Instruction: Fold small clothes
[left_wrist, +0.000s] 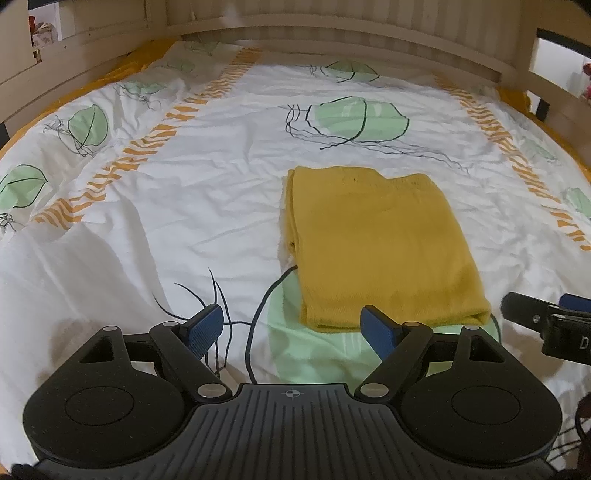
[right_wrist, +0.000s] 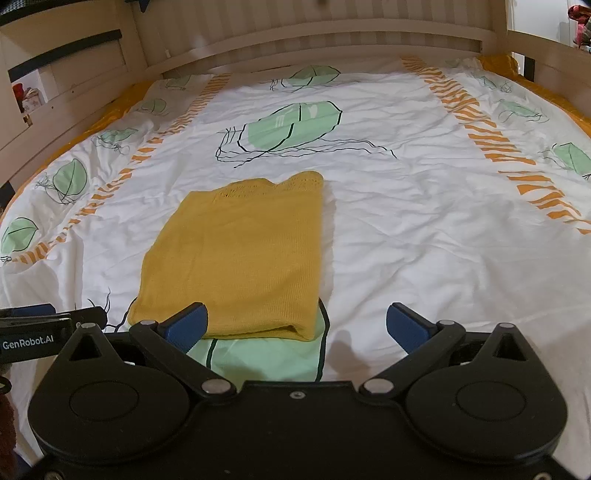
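Nearest us, our left gripper (left_wrist: 293, 326) is spread wide, blue pads (left_wrist: 204, 328) well apart w/ nothing between them; it hangs just short of the near edge of the folded mustard knit garment (left_wrist: 376, 243), its right-hand pad overlapping that hem in the left wrist view. Our right gripper (right_wrist: 297, 325) is likewise spread and empty, its left-hand pad (right_wrist: 186, 325) in front of the garment's near hem, the other pad over bare sheet. Each gripper shows in the other's cam only as a cut-off black piece at the frame edge, one reading "GenRobot.AI".

The garment lies flat on the bed sheet (left_wrist: 184, 206), white w/ green leaves and orange stripes, roughly mid-bed, its near corner over a big green leaf print (right_wrist: 266, 356). It's a folded rectangle, long axis running away from us toward the wooden headboard (right_wrist: 295, 40); the near end is a rounded fold, the far end shows a stepped edge w/ a lacy knit band. Layered edges stack along its left side in the left wrist view.

Open sheet lies all round: wide on both sides, plenty beyond the far end. Wooden rails (left_wrist: 74, 70) bound the bed left and right. What kind of garment it is we can't tell; clutter past the rails is too small to make out
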